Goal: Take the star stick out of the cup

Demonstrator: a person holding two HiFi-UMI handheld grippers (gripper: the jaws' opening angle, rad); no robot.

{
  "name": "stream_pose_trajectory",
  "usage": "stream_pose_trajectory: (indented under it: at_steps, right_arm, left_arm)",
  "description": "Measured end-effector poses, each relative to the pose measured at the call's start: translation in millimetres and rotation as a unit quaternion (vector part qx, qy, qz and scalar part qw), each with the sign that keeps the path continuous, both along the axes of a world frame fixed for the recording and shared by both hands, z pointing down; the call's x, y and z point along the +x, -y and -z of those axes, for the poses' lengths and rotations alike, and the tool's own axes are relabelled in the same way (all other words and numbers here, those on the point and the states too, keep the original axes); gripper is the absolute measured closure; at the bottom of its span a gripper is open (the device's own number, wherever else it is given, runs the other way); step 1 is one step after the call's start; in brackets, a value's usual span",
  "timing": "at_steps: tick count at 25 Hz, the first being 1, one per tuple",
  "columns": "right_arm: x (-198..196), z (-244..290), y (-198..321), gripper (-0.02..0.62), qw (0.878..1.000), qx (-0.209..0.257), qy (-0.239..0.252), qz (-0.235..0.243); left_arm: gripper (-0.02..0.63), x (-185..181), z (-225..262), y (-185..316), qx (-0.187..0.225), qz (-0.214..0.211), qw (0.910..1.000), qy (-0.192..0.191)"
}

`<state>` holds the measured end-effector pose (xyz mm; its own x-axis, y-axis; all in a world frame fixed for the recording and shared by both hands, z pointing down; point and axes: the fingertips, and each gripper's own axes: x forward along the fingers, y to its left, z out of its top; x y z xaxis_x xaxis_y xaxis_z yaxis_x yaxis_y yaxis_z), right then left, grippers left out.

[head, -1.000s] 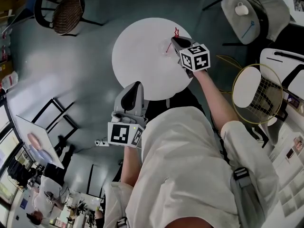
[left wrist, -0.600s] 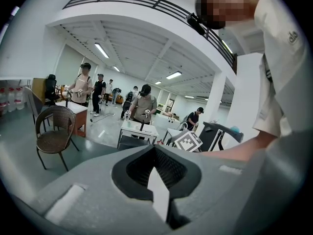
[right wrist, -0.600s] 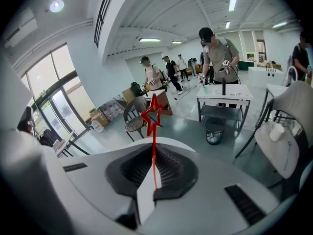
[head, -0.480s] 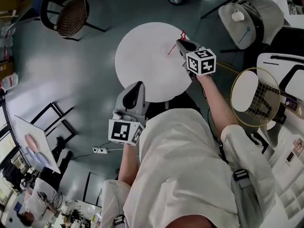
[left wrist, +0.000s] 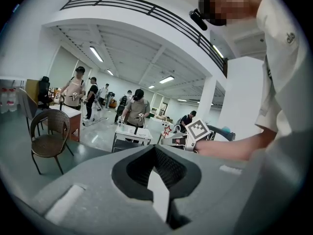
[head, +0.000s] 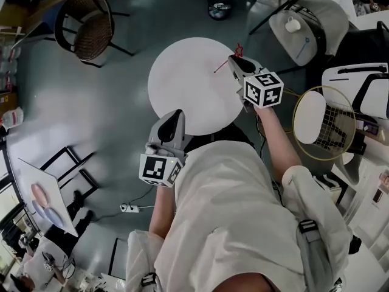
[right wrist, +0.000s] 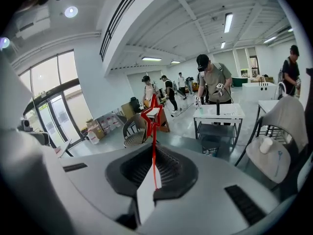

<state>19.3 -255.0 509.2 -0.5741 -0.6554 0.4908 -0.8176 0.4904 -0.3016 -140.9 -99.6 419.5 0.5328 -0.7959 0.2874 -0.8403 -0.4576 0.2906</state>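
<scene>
Jaws of the left gripper (head: 172, 119) stand together with nothing between them. That hand is held low and close to the person's body, just off the near edge of the round white table (head: 182, 84); the gripper points towards the table, with its marker cube on the body side. One wicker chair (head: 91, 26) stands on the floor well beyond the table, to the left. Further right, the right arm (head: 273, 135) reaches out past the table's right edge with the forearm bare, and the right gripper (head: 234, 60) is held above the table's far right rim, pointing away from the person and a little downward. Its jaws are pressed onto the thin red shaft of the star stick (right wrist: 153, 148), the only stick in sight. In the right gripper view the shaft rises from between the pads to the red star at its top. From the head view the stick slants: the star lies up and to the right of the jaw tips, and the bare end runs down and to the left over the white tabletop. Two grippers, one stick and one table are in view.
</scene>
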Motion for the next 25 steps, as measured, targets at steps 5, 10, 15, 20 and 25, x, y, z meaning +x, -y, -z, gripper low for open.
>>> stream_pose_trajectory:
  at_steps: [5,10,15,20,25]
  right_arm:
    - [5.7,30.3,-26.4,0.569,1.0,0.024,0.012,-0.017]
    - [14.9,54.0,-56.7,0.569,0.998,0.047,0.018,-0.033]
    - [32.7,54.6,-87.5,0.569,0.997,0.047,0.019,-0.054]
    - [43.6,45.3,-111.2,0.569,0.996,0.036,0.018,-0.079]
    - [51.9,32.4,-133.4,0.569,0.996,0.021,0.01,-0.09]
  left_arm:
    - [0.597,0.7,3.3,-13.4,0.009,-0.02,0.9997,-0.006]
    - [0.597,9.7,3.9,-24.3,0.016,-0.052,0.9985,-0.005]
    - [0.597,23.7,0.6,-34.5,0.017,-0.084,0.9963,-0.003]
    - [0.597,31.2,-4.2,-41.7,0.01,-0.106,0.9943,-0.01]
    - [0.597,44.2,-12.0,-48.1,0.002,-0.132,0.9912,-0.011]
